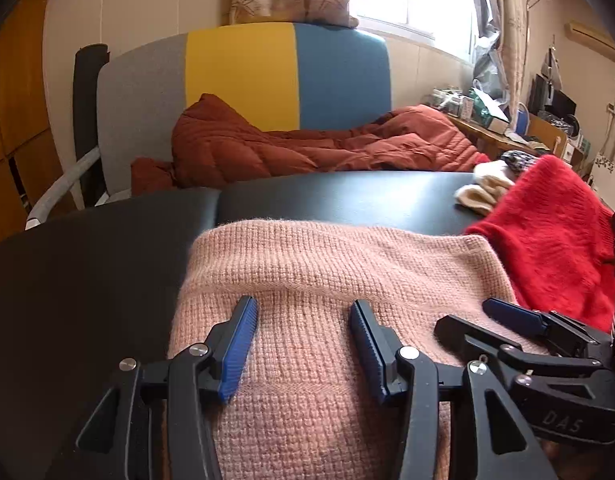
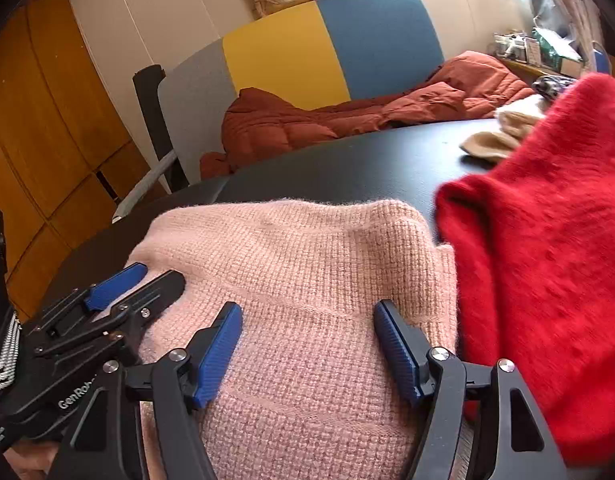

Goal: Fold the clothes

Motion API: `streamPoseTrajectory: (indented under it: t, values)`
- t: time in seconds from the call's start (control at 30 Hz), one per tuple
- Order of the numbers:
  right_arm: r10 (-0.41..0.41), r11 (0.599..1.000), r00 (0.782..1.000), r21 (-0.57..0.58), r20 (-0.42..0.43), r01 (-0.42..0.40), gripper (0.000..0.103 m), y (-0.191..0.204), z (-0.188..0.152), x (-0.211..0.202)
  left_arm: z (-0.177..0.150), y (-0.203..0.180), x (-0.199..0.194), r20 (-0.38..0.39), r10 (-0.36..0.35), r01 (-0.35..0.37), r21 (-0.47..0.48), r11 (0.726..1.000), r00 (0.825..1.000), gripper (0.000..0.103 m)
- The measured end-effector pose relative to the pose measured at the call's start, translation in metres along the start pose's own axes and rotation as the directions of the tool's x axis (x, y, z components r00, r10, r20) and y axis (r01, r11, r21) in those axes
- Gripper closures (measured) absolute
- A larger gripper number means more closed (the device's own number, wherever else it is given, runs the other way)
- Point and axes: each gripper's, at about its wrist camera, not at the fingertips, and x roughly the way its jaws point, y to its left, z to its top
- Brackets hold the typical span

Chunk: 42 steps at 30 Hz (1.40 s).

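A folded pink knitted sweater [image 1: 327,264] [image 2: 307,248] lies on the black table [image 1: 107,248] [image 2: 347,168]. My left gripper [image 1: 303,320] hangs open over the sweater's near part, its blue pads spread apart with only flat knit below them. My right gripper [image 2: 307,320] is open in the same way just to the right, side by side with the left. Each shows in the other's view: the right gripper [image 1: 475,320] and the left gripper [image 2: 147,280]. No cloth is pinched by either. A fluffy red sweater [image 1: 555,240] [image 2: 547,260] lies against the pink one's right edge.
A cream garment [image 1: 483,196] [image 2: 499,136] lies on the table behind the red sweater. Beyond the table's far edge stands a grey, yellow and blue seat back [image 1: 243,76] with a rust quilted jacket [image 1: 307,148] on it. A cluttered desk [image 1: 491,128] stands at the back right.
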Motion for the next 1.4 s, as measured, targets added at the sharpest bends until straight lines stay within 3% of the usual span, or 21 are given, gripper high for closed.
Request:
streamPoseTrajectory:
  t: [0.33,0.63,0.8,1.1,1.27,1.4]
  values:
    - [0.039,0.999,0.999,-0.035,-0.014,-0.04,0.03,0.025,0.011,0.023,-0.002,0.022,-0.002,-0.007,0.057,-0.057,-0.015,0.998,0.998,0.052]
    - [0.103,0.994,0.994,-0.026,-0.026,-0.103,0.03,0.055,-0.017,0.003,-0.036,0.041,-0.049,-0.019,0.121,-0.121,0.012,0.993,0.992,0.052]
    - [0.173,0.983,0.984,-0.056,-0.05,-0.176,0.027,0.091,-0.037,-0.005,-0.061,0.071,-0.078,-0.021,0.17,-0.171,-0.029,0.985,0.985,0.052]
    - [0.145,0.964,0.984,-0.209,-0.104,-0.164,0.024,0.168,-0.058,0.0,-0.086,0.129,-0.103,-0.049,0.248,-0.252,-0.09,0.964,0.967,0.046]
    - [0.192,0.946,0.972,-0.236,-0.136,-0.22,0.023,0.18,-0.058,-0.01,-0.084,0.142,-0.127,-0.047,0.167,-0.172,-0.15,0.974,0.985,0.044]
    - [0.309,0.922,0.941,-0.2,-0.137,-0.332,0.018,0.162,-0.051,-0.041,-0.095,0.167,-0.162,0.007,0.021,-0.019,-0.271,0.962,1.0,0.044]
